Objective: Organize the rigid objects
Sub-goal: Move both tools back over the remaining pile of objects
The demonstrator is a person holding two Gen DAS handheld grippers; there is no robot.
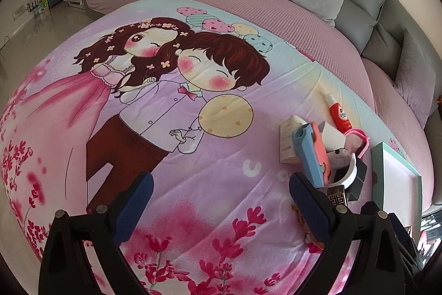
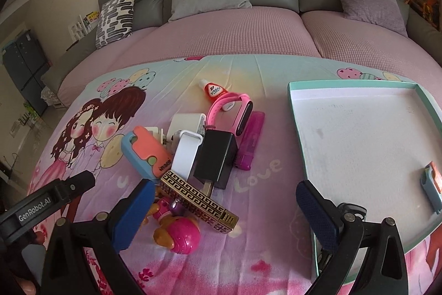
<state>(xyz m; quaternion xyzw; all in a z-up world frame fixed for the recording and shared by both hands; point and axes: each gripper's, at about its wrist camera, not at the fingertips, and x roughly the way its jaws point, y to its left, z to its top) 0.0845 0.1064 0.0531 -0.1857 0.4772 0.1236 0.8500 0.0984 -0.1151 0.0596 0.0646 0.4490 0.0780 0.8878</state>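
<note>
Progress looks slight, judging from how things lie: the large teal-rimmed tray (image 2: 359,129) on the cartoon-printed blanket (image 2: 262,73) holds only one item, a small blue-and-orange clip (image 2: 432,184) near its right edge, while the rest of the rigid things sit heaped in a pile to the tray's left. In that pile the black charger block (image 2: 215,156) stands at the middle, with a white strap-like piece (image 2: 186,152) leaning against its left side and a larger blue-and-orange clip (image 2: 145,154) beyond that; a white adapter (image 2: 185,123) lies behind them. A pink smartwatch (image 2: 234,108) curls at the back of the heap, a magenta flat case (image 2: 250,140) rests just beside the charger on the right, and a small red-and-white bottle (image 2: 212,90) lies farthest off. Nearest the camera, a gold-patterned bar (image 2: 199,198) slants across a pink-and-yellow toy (image 2: 179,237). The right tongs (image 2: 225,212) hang with jaws wide apart and empty, the left finger touching or just over the near edge of the pile and the right finger over the tray's near-left corner, so the bar and toy lie between them. The left tongs (image 1: 221,201) are likewise spread and hold nothing, with the pile near their right finger and the tray beyond it. Nearly all the sorting seems left to do.
</note>
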